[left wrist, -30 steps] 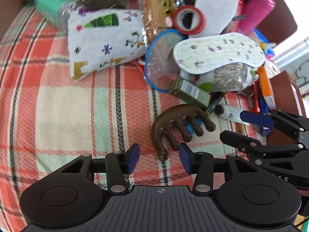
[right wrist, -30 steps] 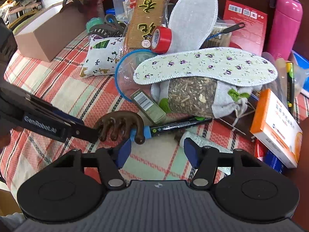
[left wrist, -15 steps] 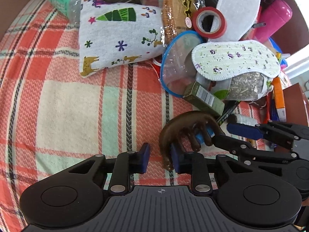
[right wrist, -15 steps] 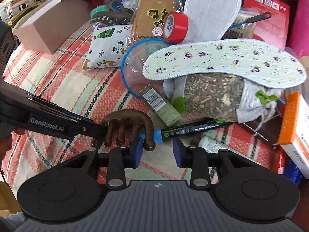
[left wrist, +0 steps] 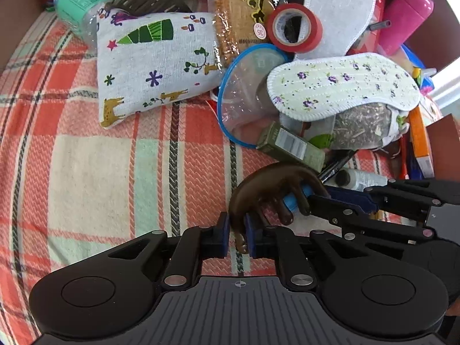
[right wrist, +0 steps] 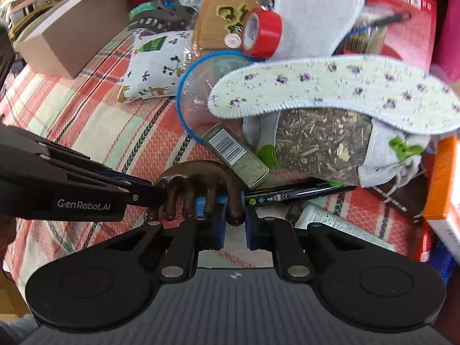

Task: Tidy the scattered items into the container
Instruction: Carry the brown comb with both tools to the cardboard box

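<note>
Lettering reading "GenRobot.AI" runs in white along the side of the left gripper (right wrist: 161, 198) in the right wrist view. A round sticker on the wrapped brown insole pack (left wrist: 238, 8) bears the number 35, and large yellow characters sit on its face. A barcode label marks the olive-green box (right wrist: 235, 155), and small print that cannot be read lines the black marker (right wrist: 296, 194).

Beside that green box lies the dark brown wooden massager (left wrist: 273, 184), a glossy hand-shaped piece with thick rounded prongs, resting on the plaid cloth (left wrist: 86, 172) of the counter. The marker's blue end (left wrist: 296, 198) pokes between its prongs. The left gripper (left wrist: 237, 230) is closed on one outer prong, blue pads pressed to either side. The right gripper (right wrist: 234, 224) is closed on the prong at the opposite end, nearest the marker.

Beyond the green box sit a floral insole (left wrist: 345, 83), a red tape roll (left wrist: 293, 27) and a printed white pouch (left wrist: 155, 63). A brown cardboard box (right wrist: 72, 40) stands far beyond the massager in the right wrist view.
</note>
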`<state>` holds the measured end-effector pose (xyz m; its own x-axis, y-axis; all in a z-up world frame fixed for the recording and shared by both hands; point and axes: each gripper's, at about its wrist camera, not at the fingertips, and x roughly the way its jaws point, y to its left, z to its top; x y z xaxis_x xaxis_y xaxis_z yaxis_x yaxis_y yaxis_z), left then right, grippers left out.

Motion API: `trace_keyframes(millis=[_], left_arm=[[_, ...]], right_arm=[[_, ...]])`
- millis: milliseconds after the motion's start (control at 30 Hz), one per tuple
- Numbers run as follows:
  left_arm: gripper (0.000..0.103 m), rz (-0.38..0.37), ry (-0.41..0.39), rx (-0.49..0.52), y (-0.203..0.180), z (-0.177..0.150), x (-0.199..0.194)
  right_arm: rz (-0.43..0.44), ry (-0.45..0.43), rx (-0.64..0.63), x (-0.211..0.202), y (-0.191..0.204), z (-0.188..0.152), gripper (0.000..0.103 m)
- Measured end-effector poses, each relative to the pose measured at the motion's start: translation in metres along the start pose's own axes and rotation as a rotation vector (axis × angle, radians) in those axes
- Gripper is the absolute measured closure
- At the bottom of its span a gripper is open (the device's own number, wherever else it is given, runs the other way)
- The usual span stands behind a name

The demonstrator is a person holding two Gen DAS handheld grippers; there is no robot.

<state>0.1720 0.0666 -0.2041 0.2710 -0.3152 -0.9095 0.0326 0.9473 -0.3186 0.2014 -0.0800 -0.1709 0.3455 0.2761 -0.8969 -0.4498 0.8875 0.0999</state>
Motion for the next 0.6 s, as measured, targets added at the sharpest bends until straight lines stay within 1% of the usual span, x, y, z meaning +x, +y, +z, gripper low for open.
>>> trace_keyframes(millis=[33, 67, 133, 233, 333, 467, 600], left_arm=[[0.094, -0.012, -0.002, -0.010, 0.000, -0.003, -0.002], [0.096, -0.026, -0.005, -0.020, 0.001, -0.007, -0.005], [0.096, -0.049, -0.014, -0.036, 0.001, -0.014, -0.011], [0.096, -0.061, -0.038, -0.035, -0.003, -0.023, -0.024], [0.096, -0.072, -0.064, -0.034, -0.004, -0.025, -0.039], [0.096, -0.079, -0.110, -0.044, 0.000, -0.013, -0.063], [0.096, -0.061, -0.185, -0.053, 0.002, -0.009, -0.090]], right_arm=[[-0.003, -0.006, 0.001, -0.005, 0.000, -0.002, 0.087], [-0.005, -0.012, 0.001, -0.009, 0.001, -0.005, 0.087], [-0.010, -0.024, 0.002, -0.018, 0.002, -0.009, 0.087], [-0.018, -0.041, 0.004, -0.032, 0.003, -0.016, 0.088], [-0.028, -0.071, 0.006, -0.048, 0.007, -0.020, 0.088], [-0.041, -0.125, 0.003, -0.069, 0.018, -0.017, 0.088], [-0.042, -0.195, -0.020, -0.088, 0.033, -0.007, 0.087]])
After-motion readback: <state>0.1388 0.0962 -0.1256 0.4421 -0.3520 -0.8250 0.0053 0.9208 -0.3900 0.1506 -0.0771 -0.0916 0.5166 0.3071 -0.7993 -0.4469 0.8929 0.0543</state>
